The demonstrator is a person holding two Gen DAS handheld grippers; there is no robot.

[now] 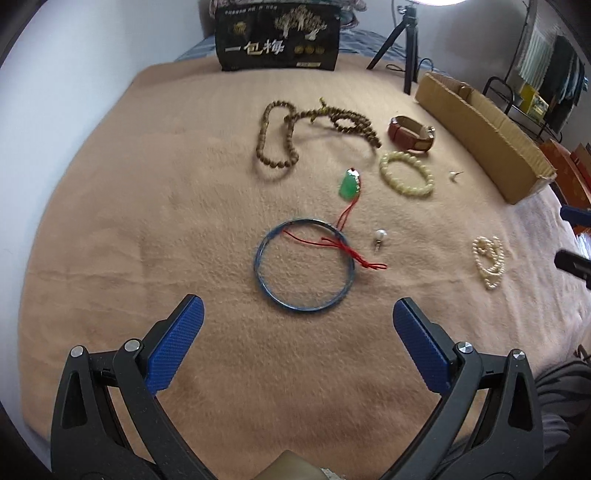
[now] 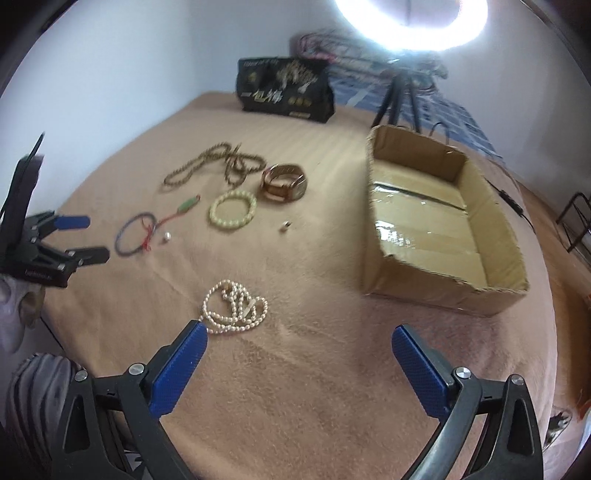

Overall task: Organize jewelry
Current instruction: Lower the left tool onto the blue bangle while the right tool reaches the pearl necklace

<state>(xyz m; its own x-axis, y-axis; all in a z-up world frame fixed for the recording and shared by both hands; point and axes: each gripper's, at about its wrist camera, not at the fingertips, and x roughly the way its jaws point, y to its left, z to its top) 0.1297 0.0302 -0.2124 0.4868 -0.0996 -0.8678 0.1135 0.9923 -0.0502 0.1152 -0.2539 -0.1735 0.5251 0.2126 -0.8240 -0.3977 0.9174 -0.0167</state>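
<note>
Jewelry lies spread on a tan blanket (image 1: 147,221). A blue bangle (image 1: 304,264) lies just ahead of my open left gripper (image 1: 299,310), with the red cord of a green jade pendant (image 1: 349,184) across it. Farther off are a brown bead necklace (image 1: 277,133), a cream bead bracelet (image 1: 406,173), a brown leather watch (image 1: 412,133), a pearl earring (image 1: 378,236) and a small stud (image 1: 455,175). A pearl necklace (image 2: 234,308) is heaped in front of the left finger of my open right gripper (image 2: 299,339). Both grippers hold nothing. The left gripper (image 2: 94,238) shows at the right view's left edge.
An open cardboard box (image 2: 439,225) with nothing in it stands on the blanket's right side. A black printed bag (image 1: 277,37) stands at the far edge, next to a tripod (image 1: 410,48) under a ring light (image 2: 412,22). A white wall runs along the left.
</note>
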